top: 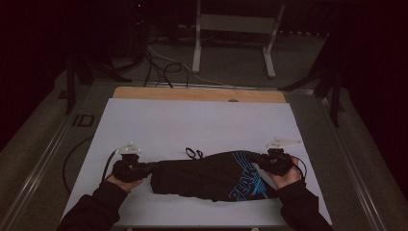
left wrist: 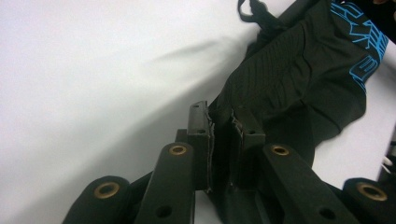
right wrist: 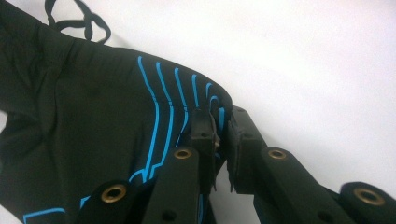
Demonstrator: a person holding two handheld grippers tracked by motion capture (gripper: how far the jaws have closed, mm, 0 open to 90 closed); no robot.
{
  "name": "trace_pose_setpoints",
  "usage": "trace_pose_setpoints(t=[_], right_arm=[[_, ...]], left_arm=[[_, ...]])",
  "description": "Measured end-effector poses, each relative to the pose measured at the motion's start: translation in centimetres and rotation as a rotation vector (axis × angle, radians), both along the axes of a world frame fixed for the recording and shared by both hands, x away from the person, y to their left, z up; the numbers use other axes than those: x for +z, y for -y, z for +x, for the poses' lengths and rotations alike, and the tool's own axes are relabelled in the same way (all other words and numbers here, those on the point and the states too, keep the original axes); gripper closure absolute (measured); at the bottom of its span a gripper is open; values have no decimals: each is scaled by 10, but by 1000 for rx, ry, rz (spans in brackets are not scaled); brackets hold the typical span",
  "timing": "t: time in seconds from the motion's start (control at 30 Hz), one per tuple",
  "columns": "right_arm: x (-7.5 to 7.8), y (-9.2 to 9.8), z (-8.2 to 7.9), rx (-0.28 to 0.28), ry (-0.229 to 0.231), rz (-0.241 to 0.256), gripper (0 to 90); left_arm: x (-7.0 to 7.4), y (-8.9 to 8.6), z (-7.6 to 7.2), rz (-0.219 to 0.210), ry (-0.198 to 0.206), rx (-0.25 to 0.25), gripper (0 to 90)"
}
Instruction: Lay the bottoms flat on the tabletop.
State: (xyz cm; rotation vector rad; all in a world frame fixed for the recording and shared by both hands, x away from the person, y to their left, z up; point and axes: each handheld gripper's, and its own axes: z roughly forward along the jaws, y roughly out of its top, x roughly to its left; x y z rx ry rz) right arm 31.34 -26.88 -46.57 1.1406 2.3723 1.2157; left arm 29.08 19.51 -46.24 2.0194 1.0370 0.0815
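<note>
- Black shorts (top: 207,175) with blue print lie on the white table (top: 192,120), toward the near edge, stretched sideways between the two hands.
- Long axis of the garment runs left to right across the table, roughly parallel to the near edge. Right end sits a little farther from the person than the left end, so the axis tilts slightly.
- Left claw (top: 144,168) at the garment's left end. In the left gripper view, the left claw (left wrist: 223,135) has its jaws nearly closed with a fold of black fabric (left wrist: 280,88) pinched between them; only a narrow gap shows, filled by cloth.
- Right claw (top: 255,158) at the garment's right end, beside the blue stripes. In the right gripper view, the right claw (right wrist: 223,133) is likewise closed down on the cloth edge, where the curved blue lines (right wrist: 159,107) run up to the jaws.
- Drawstring (top: 194,153) lies loose on the table just beyond the far edge of the shorts, between the claws and nearer the left one.
- Key relation: each claw holds its own end, garment in between, both claws pointing inward at one another along the long axis. Neither hand is nearer; the grip is shared.
- Judgement: the cloth looks loosely bunched in the middle, not flat. Next move likely turns on pulling apart or lifting along this axis; uneven pull could slip the thinner left-hand pinch.
</note>
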Motion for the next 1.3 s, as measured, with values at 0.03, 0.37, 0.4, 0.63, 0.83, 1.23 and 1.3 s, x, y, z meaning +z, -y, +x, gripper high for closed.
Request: trace_pose_setpoints(t=[0.03,0.37,0.4,0.63,0.83,1.23,1.3], right_arm=[[3,0,2,-1,8,1,828],[23,-4,24,-28,68,19,828],[26,-4,26,-32,71,17,828],[43,0,47,-74,110,36,828],[57,5,61,-105,139,66,828],[67,6,90,-191,155,88,827],[59,4,97,-204,140,68,827]], left_arm=[[4,0,3,7,12,2,812],[35,5,38,62,92,16,813],[35,5,38,62,92,16,813],[66,13,60,82,165,26,812],[87,19,76,95,208,23,811],[98,30,117,150,255,26,808],[89,30,125,151,250,24,808]])
